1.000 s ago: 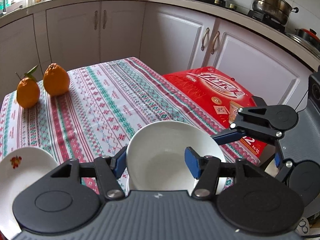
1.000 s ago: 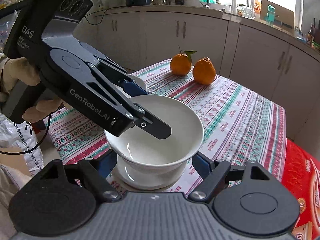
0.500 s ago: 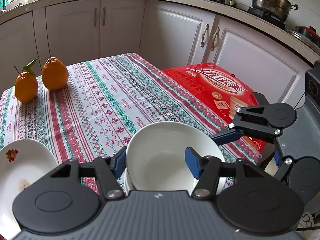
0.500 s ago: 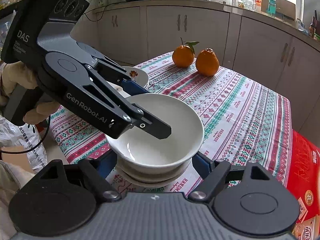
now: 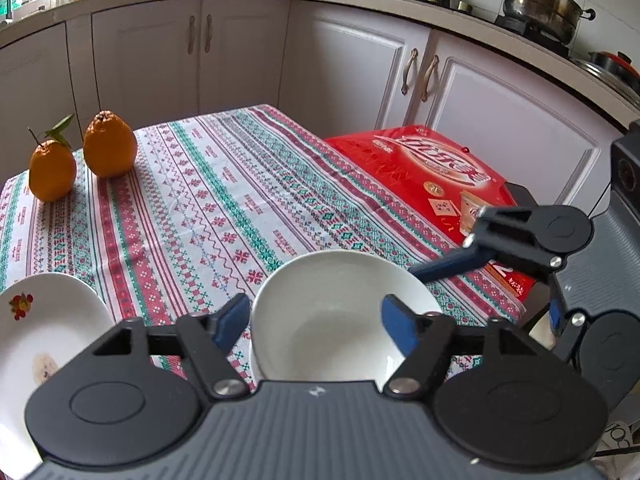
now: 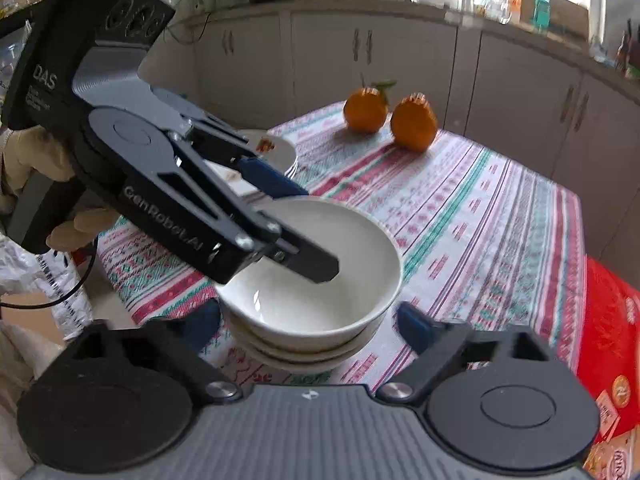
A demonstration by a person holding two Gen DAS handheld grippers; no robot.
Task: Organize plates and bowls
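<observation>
We are angling the left gripper (image 6: 298,226) down from the left, its fingers (image 6: 312,262) spread, one inside the bowl (image 6: 320,280) and one outside its rim. The bowl is sitting on stacked bowls (image 6: 304,354) near the worktop (image 5: 208,200) edge. Our right gripper (image 6: 308,320), fingers apart, is flanking the stack; open cloth is lying beyond.

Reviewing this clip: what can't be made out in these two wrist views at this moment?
- Left gripper grip on the top bowl: right wrist view blurred, one finger covers the rim; contact unclear.
- Bowl stack: only lower rims show in the right wrist view; count uncertain.
- Plate: cut off by the left wrist view's edge and gripper body.
- Red box print: too small to read.
</observation>
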